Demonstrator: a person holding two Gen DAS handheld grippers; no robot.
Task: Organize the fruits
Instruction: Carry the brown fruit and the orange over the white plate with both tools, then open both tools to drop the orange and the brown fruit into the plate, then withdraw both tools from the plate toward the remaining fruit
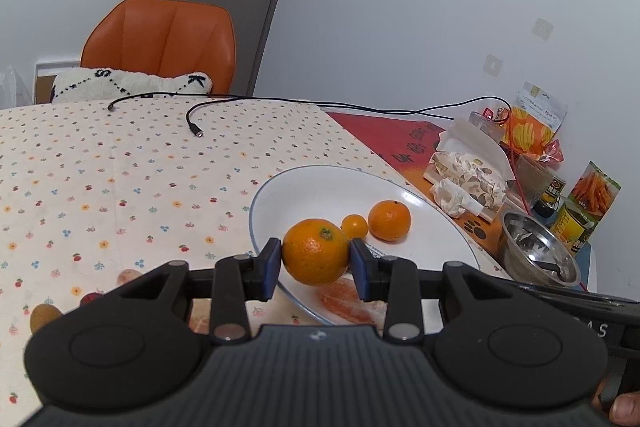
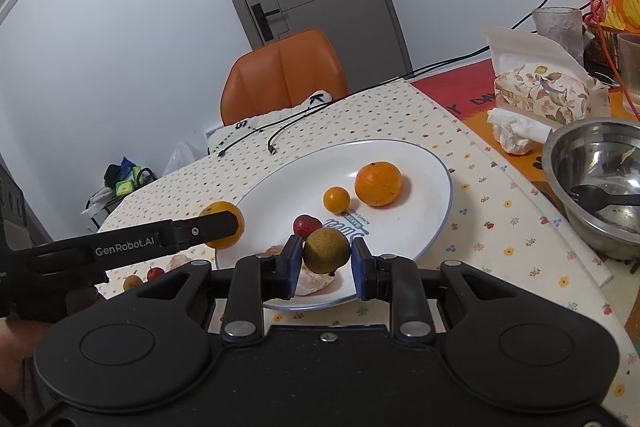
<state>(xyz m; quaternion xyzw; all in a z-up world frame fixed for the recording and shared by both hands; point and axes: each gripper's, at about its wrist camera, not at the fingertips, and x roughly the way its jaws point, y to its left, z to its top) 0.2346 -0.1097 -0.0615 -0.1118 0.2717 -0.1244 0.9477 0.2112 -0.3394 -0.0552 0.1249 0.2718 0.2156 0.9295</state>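
Left gripper [image 1: 316, 259]: its blue-padded fingers [image 1: 271, 263] are closed on an orange [image 1: 315, 251], held above the plate [image 1: 320, 183] at its 7 o'clock rim. Right gripper [image 2: 327, 255]: fingers [image 2: 293, 259] clamped on a brownish-green fruit [image 2: 326, 250], over the plate's 6 o'clock edge. On the plate lie a second orange [image 2: 378, 183] at 1 o'clock, a small kumquat [image 2: 336, 199] just beside it, a red fruit [image 2: 307, 225] near centre, and a pale peeled segment [image 2: 316, 281] at 6 o'clock. Off the plate, on the flowered surface [image 1: 120, 167] at 8 o'clock, rest further small fruits [image 2: 144, 277]. A steel bowl [image 2: 560, 155] sits at 3 o'clock.
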